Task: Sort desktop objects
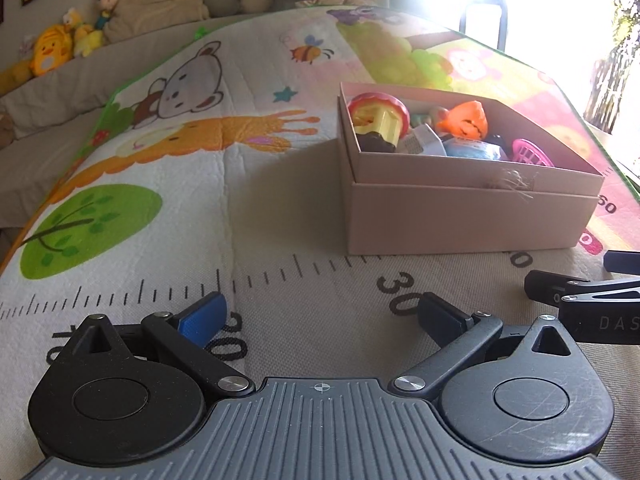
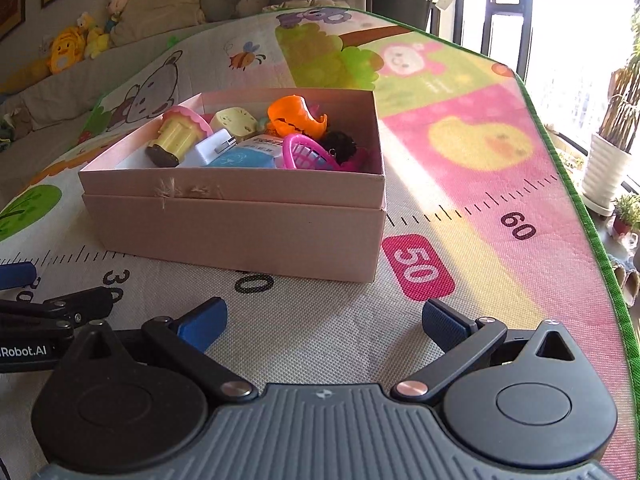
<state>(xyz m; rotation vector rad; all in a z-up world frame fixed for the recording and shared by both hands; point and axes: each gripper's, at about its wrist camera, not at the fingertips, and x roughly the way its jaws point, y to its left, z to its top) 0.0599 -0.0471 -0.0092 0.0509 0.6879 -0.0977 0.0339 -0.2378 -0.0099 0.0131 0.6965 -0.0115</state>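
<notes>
A pale pink cardboard box (image 1: 460,216) (image 2: 240,232) stands on the cartoon play mat. It holds several toys: a yellow and pink cupcake toy (image 1: 380,118) (image 2: 178,136), an orange figure (image 1: 464,120) (image 2: 296,114), a white charger (image 2: 214,148), a blue packet (image 2: 244,158), a pink basket (image 1: 530,152) (image 2: 306,152) and a black fuzzy ball (image 2: 339,144). My left gripper (image 1: 322,316) hovers low over the mat in front of the box, open and empty. My right gripper (image 2: 324,320) is open and empty too, just short of the box's near wall.
The play mat (image 1: 192,208) (image 2: 480,184) has a printed ruler along its front. Stuffed toys (image 1: 52,50) and cushions line a sofa behind it. Potted plants (image 2: 608,168) stand by the bright window at right. The right gripper's linkage (image 1: 588,300) shows at the left wrist view's edge.
</notes>
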